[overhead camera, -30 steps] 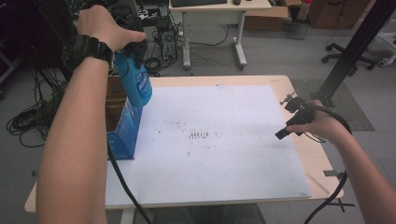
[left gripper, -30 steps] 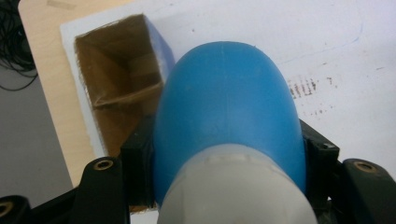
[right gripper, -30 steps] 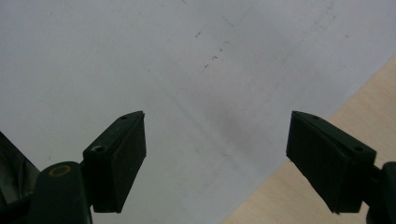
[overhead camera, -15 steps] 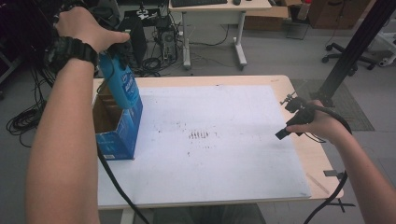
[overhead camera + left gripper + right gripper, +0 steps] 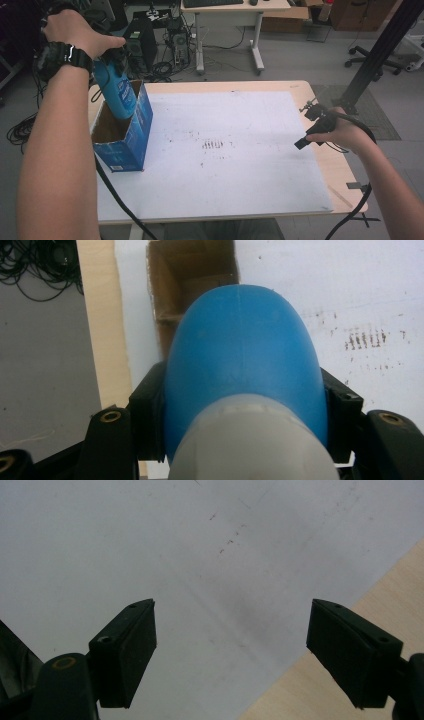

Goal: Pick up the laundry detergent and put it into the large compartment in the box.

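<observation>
The blue bottle (image 5: 242, 365) sits clamped between the left gripper (image 5: 242, 410) jaws, over the box (image 5: 125, 135).

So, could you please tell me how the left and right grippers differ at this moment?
The left gripper is shut on the blue bottle, while the right gripper stands open with nothing between its jaws. The left is raised above the open box at the table's left edge; the right sits low over the white sheet near the table's right edge. Both have black jaws and a trailing cable.

floor (image 5: 300, 65): grey | desk (image 5: 230, 10): white, behind | office chair (image 5: 400, 47): far right
</observation>
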`<state>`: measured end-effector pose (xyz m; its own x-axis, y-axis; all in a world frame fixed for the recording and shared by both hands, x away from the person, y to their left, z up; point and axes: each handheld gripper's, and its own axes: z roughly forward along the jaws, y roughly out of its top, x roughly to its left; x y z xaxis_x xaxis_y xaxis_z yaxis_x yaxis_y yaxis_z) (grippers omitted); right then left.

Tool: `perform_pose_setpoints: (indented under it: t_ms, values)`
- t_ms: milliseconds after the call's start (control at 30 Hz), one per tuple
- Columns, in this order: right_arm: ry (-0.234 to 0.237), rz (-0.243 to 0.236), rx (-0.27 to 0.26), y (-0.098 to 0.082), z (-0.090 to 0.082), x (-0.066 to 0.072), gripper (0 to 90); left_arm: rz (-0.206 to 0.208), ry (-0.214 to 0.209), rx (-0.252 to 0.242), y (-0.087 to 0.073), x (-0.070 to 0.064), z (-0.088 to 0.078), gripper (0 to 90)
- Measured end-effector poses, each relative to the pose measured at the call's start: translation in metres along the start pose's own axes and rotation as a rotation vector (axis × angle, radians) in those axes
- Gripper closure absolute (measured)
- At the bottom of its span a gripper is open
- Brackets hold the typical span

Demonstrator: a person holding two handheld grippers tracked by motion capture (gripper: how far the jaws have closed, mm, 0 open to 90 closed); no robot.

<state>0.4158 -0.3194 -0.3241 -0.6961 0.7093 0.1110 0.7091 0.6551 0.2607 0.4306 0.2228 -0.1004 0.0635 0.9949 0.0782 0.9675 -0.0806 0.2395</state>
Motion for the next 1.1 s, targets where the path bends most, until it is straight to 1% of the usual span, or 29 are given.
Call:
perform_pose_setpoints:
  t_ms: [167, 333, 467, 500, 667, 733, 933, 1100]
  values:
    - [0.0, 0.002, 0.002, -0.001, 0.0, -0.001, 20.5, -0.006, 0.02, 0.007, -0.002, 0.005, 0.003, 37.7]
    - [0.002, 0.002, 0.003, -0.001, 0.001, -0.001, 20.5, -0.014, 0.026, 0.01, -0.003, 0.009, 0.006, 37.7]
    - [0.002, 0.0, 0.003, -0.001, 0.001, -0.001, 20.5, -0.014, 0.033, 0.015, -0.004, 0.012, 0.008, 37.7]
    - [0.001, 0.003, 0.006, -0.001, 0.001, -0.001, 20.5, -0.011, 0.042, 0.021, -0.005, 0.013, 0.009, 37.7]
    - [0.002, 0.003, 0.005, -0.002, 0.001, -0.002, 20.5, -0.011, 0.042, 0.025, -0.006, 0.014, 0.012, 37.7]
    - [0.003, 0.004, 0.005, -0.002, 0.001, -0.001, 20.5, -0.004, 0.041, 0.031, -0.007, 0.013, 0.017, 37.8]
    - [0.007, 0.001, 0.006, -0.002, 0.001, -0.001, 20.4, -0.002, 0.049, 0.038, -0.008, 0.013, 0.027, 37.7]
    - [0.007, 0.005, 0.007, -0.003, 0.002, -0.001, 20.4, -0.001, 0.042, 0.046, -0.011, 0.014, 0.037, 37.7]
